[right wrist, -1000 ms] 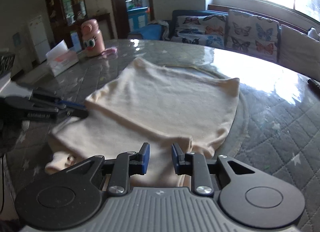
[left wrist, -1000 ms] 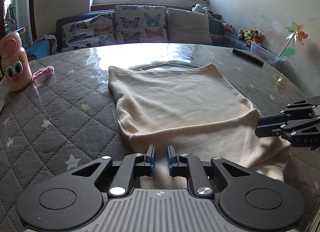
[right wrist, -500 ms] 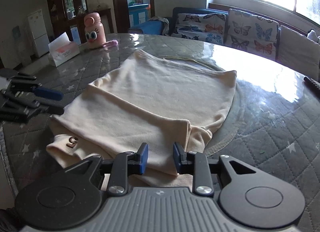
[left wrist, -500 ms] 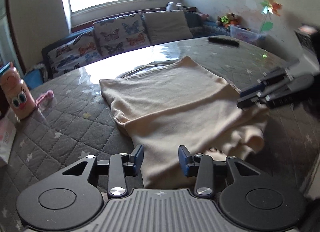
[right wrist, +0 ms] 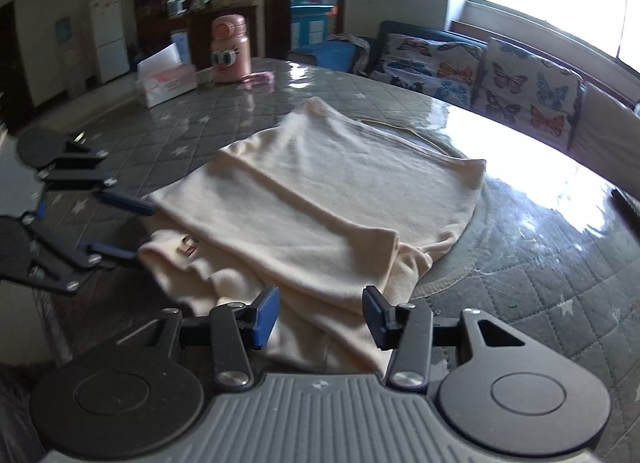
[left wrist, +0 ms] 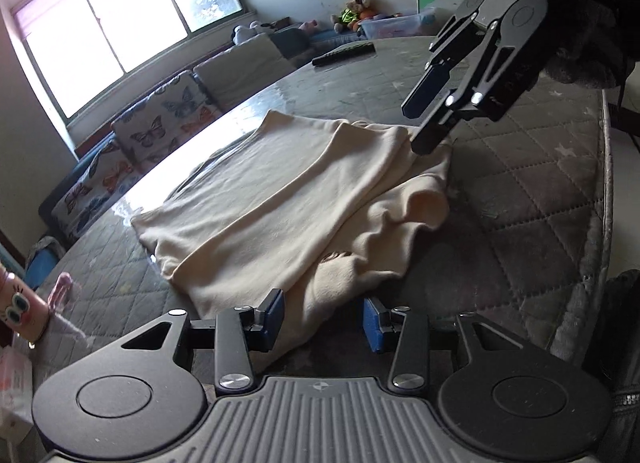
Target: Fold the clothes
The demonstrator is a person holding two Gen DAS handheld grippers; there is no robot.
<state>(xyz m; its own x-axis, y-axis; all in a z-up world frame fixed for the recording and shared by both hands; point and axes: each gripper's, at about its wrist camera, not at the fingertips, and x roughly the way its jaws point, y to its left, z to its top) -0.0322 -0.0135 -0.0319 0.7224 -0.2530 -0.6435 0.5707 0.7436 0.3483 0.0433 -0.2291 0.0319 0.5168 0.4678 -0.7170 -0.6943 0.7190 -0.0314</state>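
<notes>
Cream knit garment (left wrist: 288,199) lies folded on the quilted grey bench (left wrist: 540,199), its near hem bunched and rumpled. A second ago both tongs were nearly closed at that hem; now the left tongs (left wrist: 323,321) and right tongs (right wrist: 321,317) stand wide, holding nothing, the cloth lying loose between their fingers. The right view alone shows a pink bottle (right wrist: 229,49) and tissue box (right wrist: 166,79) at 11 o'clock; the left view alone shows a remote (left wrist: 344,54) at 1 o'clock. A small dark mark (right wrist: 188,246) on the lower layer is too blurred to read.
</notes>
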